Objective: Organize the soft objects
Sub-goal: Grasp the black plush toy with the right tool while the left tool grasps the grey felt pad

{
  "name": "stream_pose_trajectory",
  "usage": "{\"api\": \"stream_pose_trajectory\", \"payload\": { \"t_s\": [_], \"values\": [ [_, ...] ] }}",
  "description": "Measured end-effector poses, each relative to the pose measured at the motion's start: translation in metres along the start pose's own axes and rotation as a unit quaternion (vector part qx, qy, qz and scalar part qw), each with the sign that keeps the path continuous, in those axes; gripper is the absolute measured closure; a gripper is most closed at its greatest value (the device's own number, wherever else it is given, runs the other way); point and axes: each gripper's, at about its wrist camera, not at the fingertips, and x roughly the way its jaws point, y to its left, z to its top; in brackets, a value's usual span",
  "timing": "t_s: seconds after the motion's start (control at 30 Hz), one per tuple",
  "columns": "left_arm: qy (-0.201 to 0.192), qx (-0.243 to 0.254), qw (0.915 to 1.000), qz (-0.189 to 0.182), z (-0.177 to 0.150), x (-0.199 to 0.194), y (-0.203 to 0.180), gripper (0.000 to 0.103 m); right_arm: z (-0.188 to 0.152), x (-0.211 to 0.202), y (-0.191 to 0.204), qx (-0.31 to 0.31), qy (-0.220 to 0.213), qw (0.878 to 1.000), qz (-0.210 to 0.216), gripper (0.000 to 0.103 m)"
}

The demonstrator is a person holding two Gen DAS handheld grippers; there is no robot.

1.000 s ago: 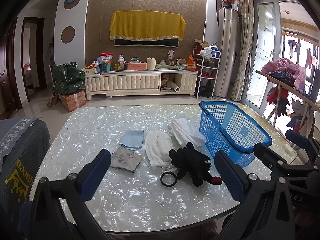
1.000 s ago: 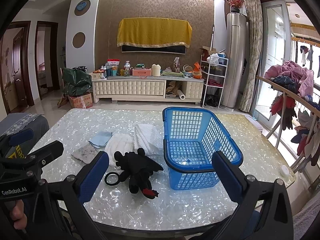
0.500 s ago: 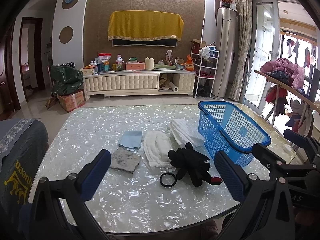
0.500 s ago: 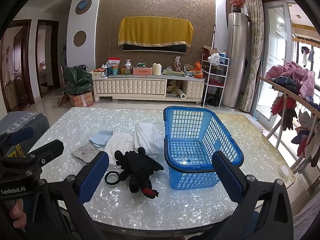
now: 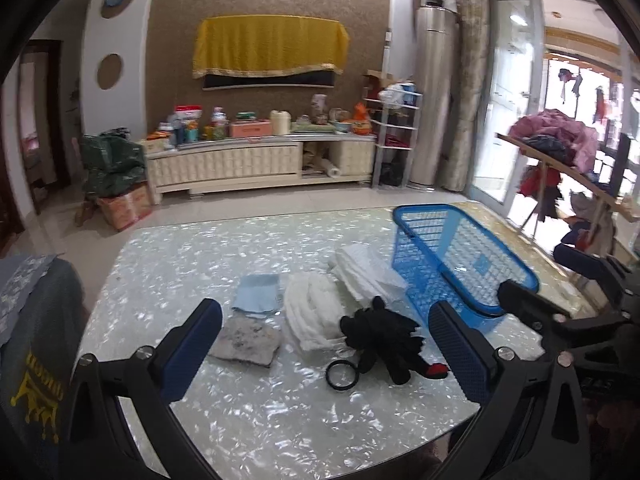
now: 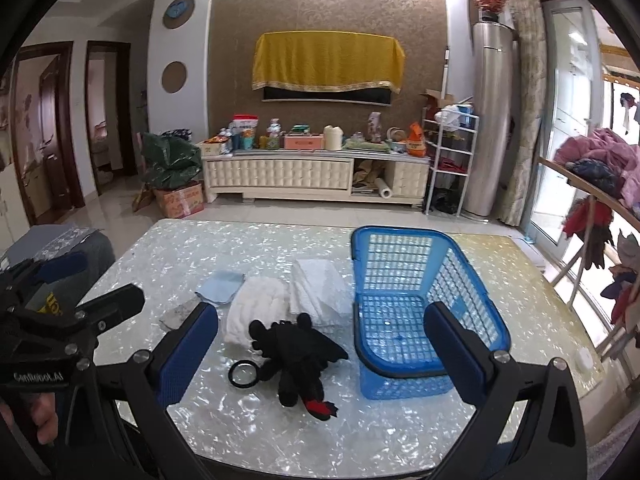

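Observation:
A black plush dragon [image 5: 384,336] [image 6: 298,354] lies on the pearly table beside a black ring [image 5: 341,375] [image 6: 244,374]. Behind it lie a white fluffy towel [image 5: 310,316] [image 6: 256,310], a folded white cloth [image 5: 366,278] [image 6: 318,294], a light blue cloth [image 5: 258,295] [image 6: 220,286] and a grey rag [image 5: 246,340] [image 6: 178,314]. An empty blue basket [image 5: 460,264] [image 6: 404,312] stands to the right. My left gripper [image 5: 324,354] and right gripper [image 6: 322,356] are both open and empty, held above the table's near edge.
A chair back with a grey cover [image 5: 32,340] stands at the table's left. A clothes rack with garments [image 6: 600,184] stands to the right. A TV cabinet [image 6: 316,176] with clutter lines the far wall.
Both grippers have moved slightly forward toward the objects. Nothing on the table has moved.

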Motion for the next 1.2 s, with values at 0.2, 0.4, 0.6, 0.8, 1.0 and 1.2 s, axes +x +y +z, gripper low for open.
{"api": "stream_pose_trajectory", "payload": {
  "t_s": [0.2, 0.4, 0.6, 0.8, 1.0, 1.2],
  "values": [
    [0.022, 0.035, 0.9991, -0.010, 0.012, 0.014, 0.017, 0.000, 0.009, 0.019, 0.007, -0.014, 0.031, 0.999, 0.010, 0.000],
    [0.061, 0.051, 0.9968, -0.014, 0.019, 0.038, 0.050, 0.000, 0.010, 0.045, 0.020, -0.030, 0.078, 0.996, 0.030, 0.000],
    [0.119, 0.066, 0.9904, -0.028, 0.020, 0.066, 0.076, 0.000, 0.011, 0.072, 0.031, -0.037, 0.124, 0.990, 0.051, 0.000],
    [0.178, 0.070, 0.9808, -0.040, 0.013, 0.102, 0.101, 0.000, 0.007, 0.098, 0.043, -0.046, 0.165, 0.983, 0.065, 0.000],
    [0.211, 0.095, 0.9718, -0.046, 0.009, 0.136, 0.117, 0.000, 0.003, 0.119, 0.052, -0.052, 0.200, 0.976, 0.072, 0.000],
    [0.251, 0.111, 0.9587, -0.074, -0.004, 0.172, 0.125, 0.000, -0.007, 0.138, 0.053, -0.053, 0.234, 0.969, 0.060, 0.000]
  ]
}}
